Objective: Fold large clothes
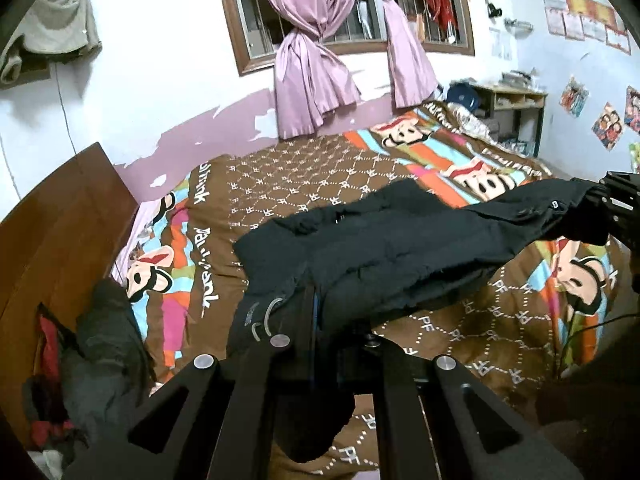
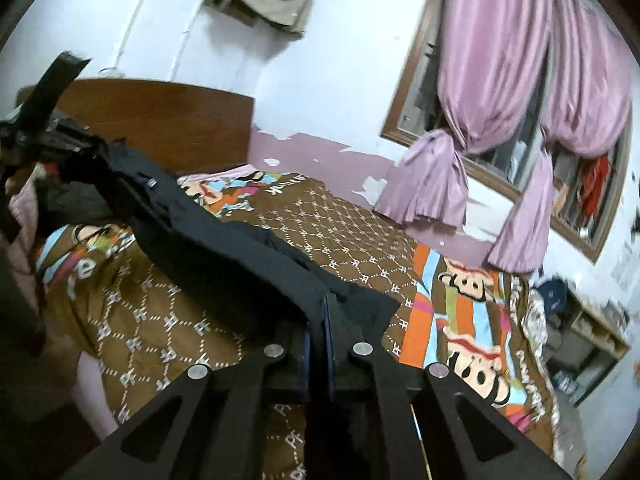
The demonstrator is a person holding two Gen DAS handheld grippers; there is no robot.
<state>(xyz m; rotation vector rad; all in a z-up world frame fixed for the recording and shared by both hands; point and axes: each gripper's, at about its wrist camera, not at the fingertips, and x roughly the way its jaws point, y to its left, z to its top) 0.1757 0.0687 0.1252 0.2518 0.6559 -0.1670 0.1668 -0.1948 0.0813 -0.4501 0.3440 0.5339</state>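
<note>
Both tongs, our left gripper (image 1: 314,300) and right gripper (image 2: 320,312), are clamped on the black garment (image 1: 400,248), stretched between them above the patterned bedspread (image 1: 304,172).

Looking close along each gripper's fingers, from opposite ends of the black garment (image 1: 400,248), across the shared bed (image 2: 340,224) toward the window (image 1: 352,8)
</note>
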